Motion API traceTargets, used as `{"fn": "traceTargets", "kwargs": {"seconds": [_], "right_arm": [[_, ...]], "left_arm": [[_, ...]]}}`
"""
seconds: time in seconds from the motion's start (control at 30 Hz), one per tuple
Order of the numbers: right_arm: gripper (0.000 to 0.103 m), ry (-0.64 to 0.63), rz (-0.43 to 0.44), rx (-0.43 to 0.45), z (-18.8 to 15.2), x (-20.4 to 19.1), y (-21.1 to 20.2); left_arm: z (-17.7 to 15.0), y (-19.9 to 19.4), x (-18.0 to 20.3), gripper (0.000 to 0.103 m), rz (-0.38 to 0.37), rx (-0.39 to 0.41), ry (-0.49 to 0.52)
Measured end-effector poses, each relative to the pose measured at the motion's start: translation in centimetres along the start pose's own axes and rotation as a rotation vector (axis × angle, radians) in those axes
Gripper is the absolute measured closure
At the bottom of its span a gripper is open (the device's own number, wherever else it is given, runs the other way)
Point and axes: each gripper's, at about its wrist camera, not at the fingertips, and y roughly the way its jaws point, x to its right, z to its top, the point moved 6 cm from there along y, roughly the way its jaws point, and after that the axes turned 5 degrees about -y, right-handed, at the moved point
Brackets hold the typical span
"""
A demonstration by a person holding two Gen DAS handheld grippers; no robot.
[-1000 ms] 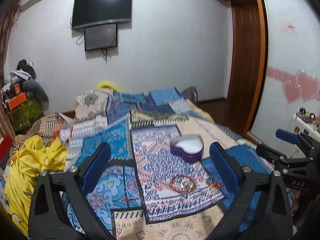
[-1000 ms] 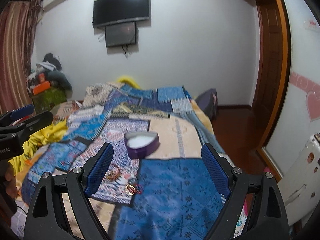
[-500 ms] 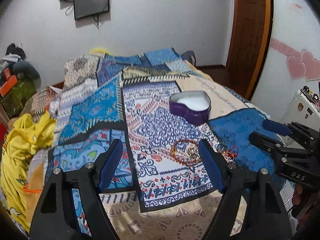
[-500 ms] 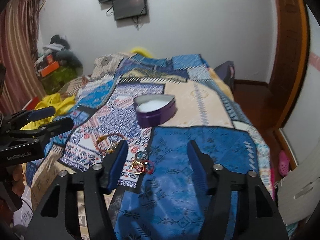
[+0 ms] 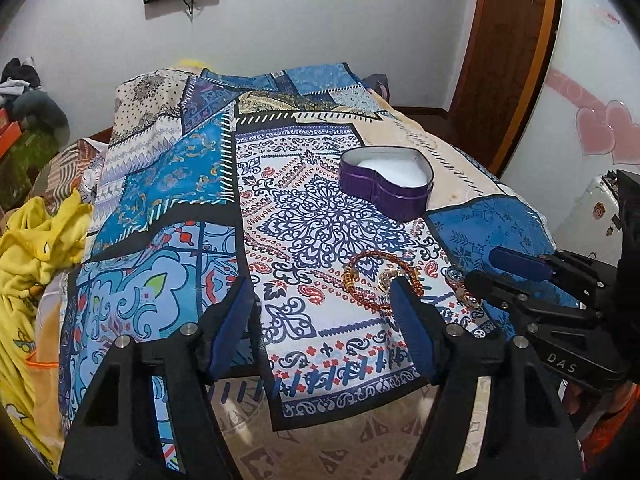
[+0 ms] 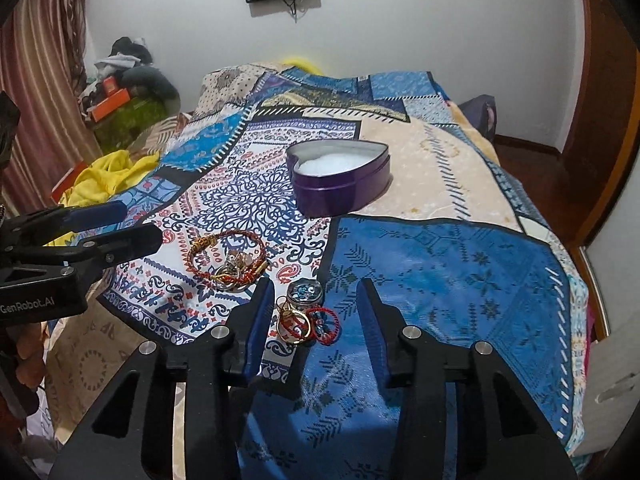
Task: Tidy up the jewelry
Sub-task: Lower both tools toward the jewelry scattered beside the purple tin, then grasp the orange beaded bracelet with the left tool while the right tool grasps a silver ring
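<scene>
A purple heart-shaped tin (image 5: 388, 184) with white lining stands open on the patterned bedspread; it also shows in the right wrist view (image 6: 340, 178). In front of it lies a red and gold bracelet with rings (image 5: 378, 280) (image 6: 228, 262). A second small pile, a round blue-stone piece, gold rings and a red cord (image 6: 308, 314), lies to its right. My left gripper (image 5: 322, 300) is open and empty, its right finger just in front of the bracelet. My right gripper (image 6: 316, 300) is open and empty, its fingers on either side of the small pile, above it.
The bed (image 6: 440, 264) fills both views, with its right edge dropping to a wooden floor (image 6: 532, 168). Yellow cloth (image 5: 36, 248) lies at the bed's left side. Clutter is piled in the far left corner (image 6: 120, 92). A door (image 5: 508, 52) stands at the right.
Both grippers have moved forward and tilted down toward the jewellery on the bed. Both have narrowed their opening but stay open. The jewellery and tin have not moved.
</scene>
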Motion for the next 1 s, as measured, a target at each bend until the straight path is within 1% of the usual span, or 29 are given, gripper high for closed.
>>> {"fn": "traceTargets", "kwargs": {"seconds": [0.23, 0.33, 0.4, 0.6, 0.73, 0.87, 0.93, 1.0], "right_arm": [[0.074, -0.004, 0.021, -0.037, -0.1, -0.2, 1.3], [0.080, -0.004, 0.027, -0.045, -0.1, -0.3, 1.7], [0.083, -0.005, 0.032, -0.047, 0.0, -0.4, 1.7], [0.084, -0.013, 0.030, -0.031, 0.2, -0.5, 1.4], [0.084, 0.001, 0.029, -0.010, 0.6, -0.2, 1.0], [0.084, 0.017, 0.024, 0.005, 0.8, 0.2, 0.6], [0.084, 0.027, 0.019, 0.009, 0.7, 0.6, 0.4], [0.084, 0.037, 0.016, 0.010, 0.7, 0.8, 0.3]], "left_arm": [[0.0, 0.2, 0.2, 0.035, -0.007, 0.002, 0.018], [0.0, 0.6, 0.1, 0.041, -0.006, -0.007, 0.022], [0.1, 0.9, 0.0, 0.047, -0.008, -0.013, 0.019], [0.5, 1.5, -0.2, 0.054, -0.032, -0.041, 0.013], [0.8, 2.5, -0.2, 0.057, -0.066, -0.103, 0.011], [1.0, 3.0, 0.0, 0.060, -0.091, -0.141, 0.008], [1.0, 3.3, 0.6, 0.061, -0.105, -0.160, 0.031], [0.9, 3.6, 1.1, 0.063, -0.100, -0.169, 0.056]]}}
